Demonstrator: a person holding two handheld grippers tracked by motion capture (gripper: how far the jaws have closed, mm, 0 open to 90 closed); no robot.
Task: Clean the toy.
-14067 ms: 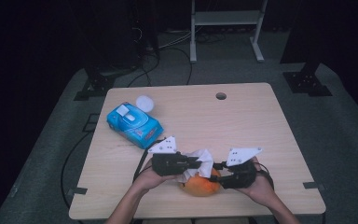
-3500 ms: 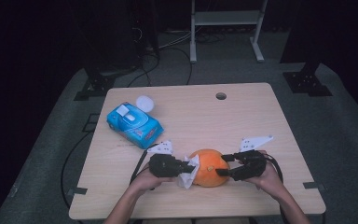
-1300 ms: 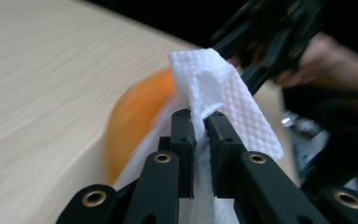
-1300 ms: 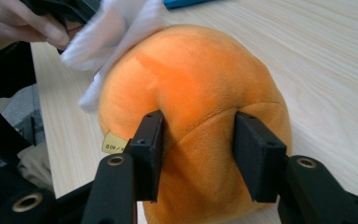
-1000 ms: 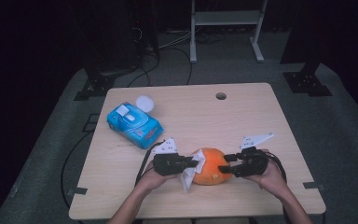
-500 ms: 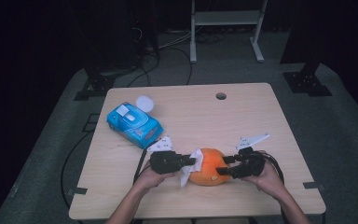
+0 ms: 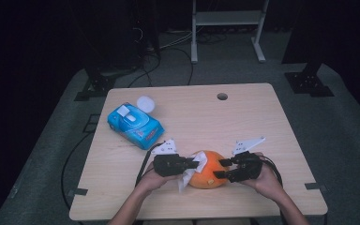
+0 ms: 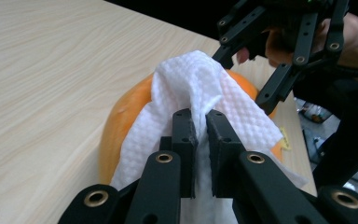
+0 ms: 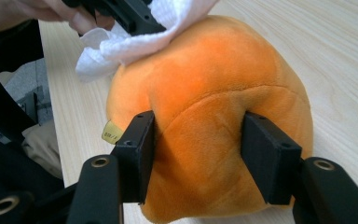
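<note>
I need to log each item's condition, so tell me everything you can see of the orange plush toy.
The orange plush toy is round and pumpkin-like, of soft fuzzy fabric with stitched seams and a small yellow tag low on one side. It sits on the wooden table near the front edge. The right gripper squeezes its side between both jaws, denting it. A white wipe, pinched by the left gripper, lies draped over its top.

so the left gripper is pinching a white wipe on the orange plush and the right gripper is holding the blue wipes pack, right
Not quite. The right gripper grips the orange plush itself, as the right gripper view shows. The left gripper does pinch the white wipe on it.
</note>
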